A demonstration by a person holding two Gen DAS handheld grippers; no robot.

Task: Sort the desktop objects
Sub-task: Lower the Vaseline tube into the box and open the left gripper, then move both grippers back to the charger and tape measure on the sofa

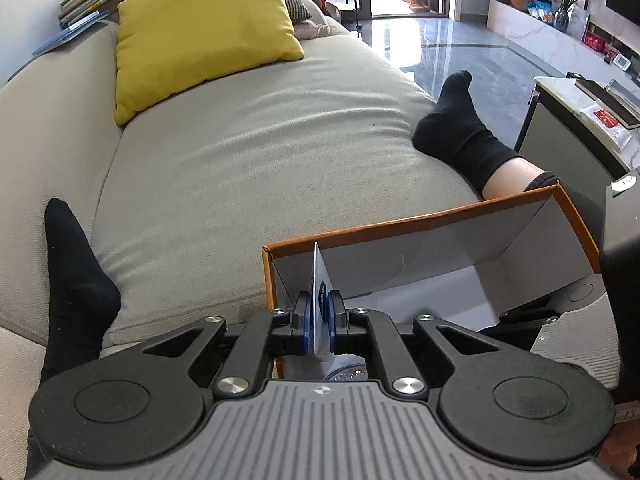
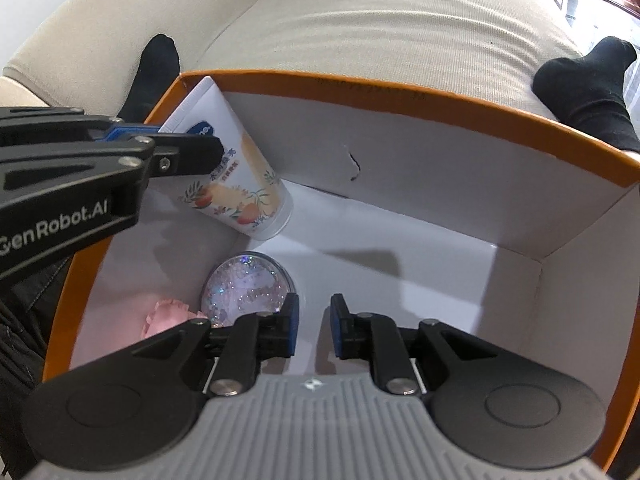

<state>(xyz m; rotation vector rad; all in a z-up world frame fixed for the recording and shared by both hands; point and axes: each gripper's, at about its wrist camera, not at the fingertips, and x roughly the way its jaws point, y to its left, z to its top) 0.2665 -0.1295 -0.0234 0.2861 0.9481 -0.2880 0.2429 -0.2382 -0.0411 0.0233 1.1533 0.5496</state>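
Note:
An orange-rimmed cardboard box (image 2: 400,92) with a white inside sits on the sofa between the person's feet. My left gripper (image 1: 319,316) is shut on the flat crimped end of a white cream tube (image 2: 236,176) with a fruit print, and holds it cap-down inside the box's left corner. The same tube shows edge-on in the left wrist view (image 1: 320,280). My right gripper (image 2: 314,320) is open and empty, low inside the box. A glittery round ball (image 2: 246,288) and a pink ruffled thing (image 2: 168,314) lie on the box floor just left of it.
The beige sofa seat (image 1: 260,152) stretches ahead with a yellow cushion (image 1: 200,28) at its back. Black-socked feet (image 1: 460,128) flank the box. A low table (image 1: 592,112) with a book stands right. Books are stacked behind the sofa.

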